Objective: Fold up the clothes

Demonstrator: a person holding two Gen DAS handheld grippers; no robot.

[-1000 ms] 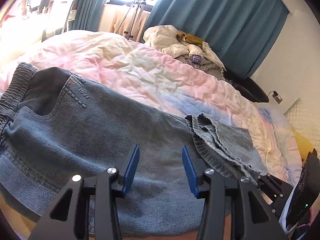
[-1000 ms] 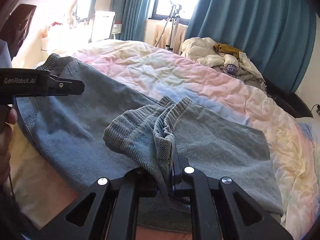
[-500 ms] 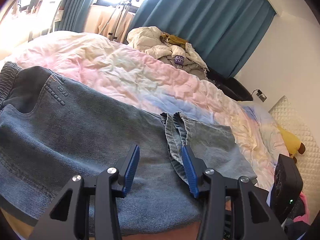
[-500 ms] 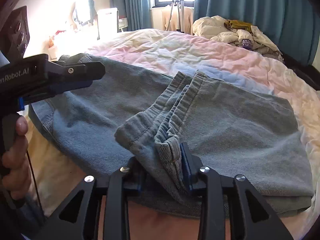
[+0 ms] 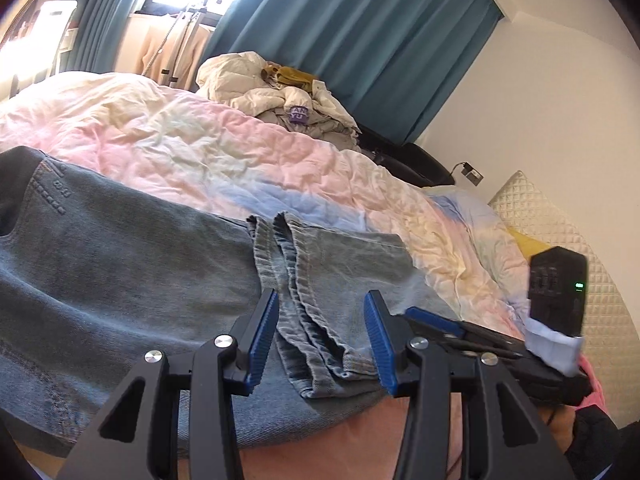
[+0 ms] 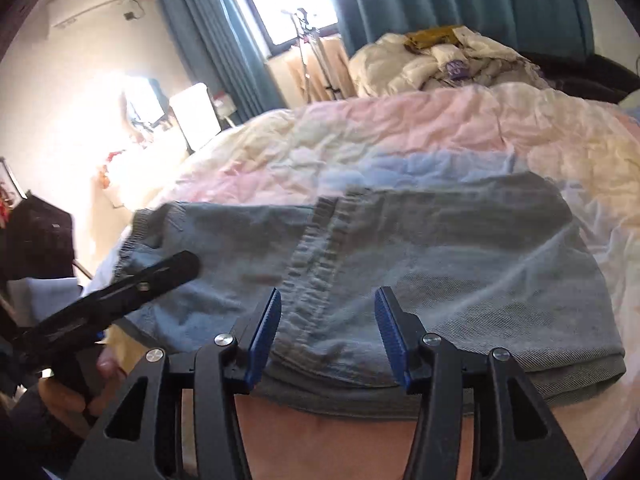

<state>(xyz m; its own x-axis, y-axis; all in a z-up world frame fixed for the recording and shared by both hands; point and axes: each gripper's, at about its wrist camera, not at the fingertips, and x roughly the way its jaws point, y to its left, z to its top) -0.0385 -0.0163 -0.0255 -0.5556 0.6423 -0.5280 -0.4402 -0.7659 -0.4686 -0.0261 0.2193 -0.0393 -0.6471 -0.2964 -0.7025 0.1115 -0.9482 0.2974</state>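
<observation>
A pair of blue jeans [image 5: 120,264] lies folded on the bed, the leg hems [image 5: 288,272] laid over the thigh part. In the right wrist view the jeans [image 6: 440,256] lie flat with the hems [image 6: 316,256] across the middle. My left gripper [image 5: 322,338] is open, its blue pads either side of the hems near the front edge. My right gripper [image 6: 328,332] is open and empty just above the folded jeans' near edge. The left gripper also shows in the right wrist view [image 6: 120,296] at the left, over the waistband side.
The bed has a pink, yellow and blue quilt [image 5: 208,148]. A heap of pale clothes [image 5: 276,92] lies at the far side by teal curtains [image 5: 360,40]. A cream pillow [image 5: 560,232] is at the right. A white chair [image 6: 196,116] stands far left.
My right gripper opened and let go of the jeans' hems, which now lie flat on the folded jeans. My left gripper shifted right, over the hems.
</observation>
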